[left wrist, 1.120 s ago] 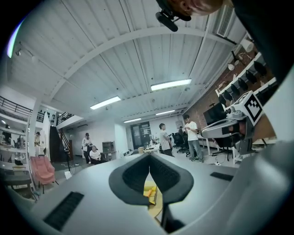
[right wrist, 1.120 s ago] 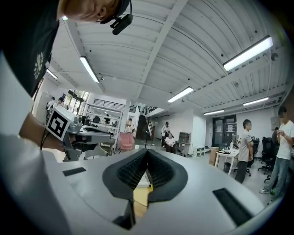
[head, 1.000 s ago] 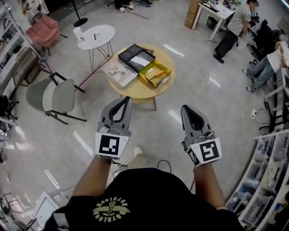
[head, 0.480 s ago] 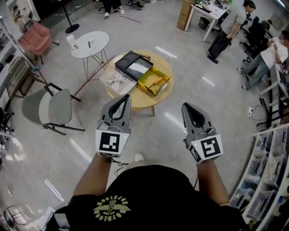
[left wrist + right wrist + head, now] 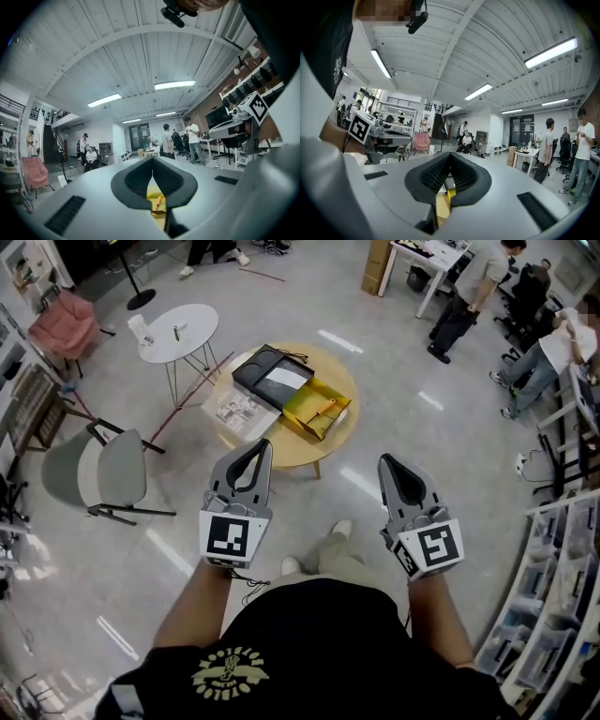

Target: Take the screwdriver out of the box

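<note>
A yellow open box (image 5: 320, 409) sits on a round wooden table (image 5: 298, 445) ahead of me, and an orange-handled screwdriver (image 5: 324, 407) lies inside it. Both grippers are held out level, well short of the table. My left gripper (image 5: 257, 445) is shut with nothing in it, and so is my right gripper (image 5: 385, 463). In the left gripper view the closed gripper (image 5: 152, 165) frames the yellow box (image 5: 153, 198) and the screwdriver (image 5: 158, 202) through the gap below its tips. The right gripper view shows its gripper (image 5: 450, 158) closed, with a strip of the box (image 5: 450, 194) below.
A black case (image 5: 274, 375) and a printed booklet (image 5: 241, 409) share the table. A white side table (image 5: 176, 332), a grey chair (image 5: 101, 468) and a pink chair (image 5: 62, 322) stand to the left. People stand by desks at the back right; shelves line the right.
The person has walked toward the round table; it has drifted a little left in view and a leg now shows below. Both grippers keep their pose, still shut.
</note>
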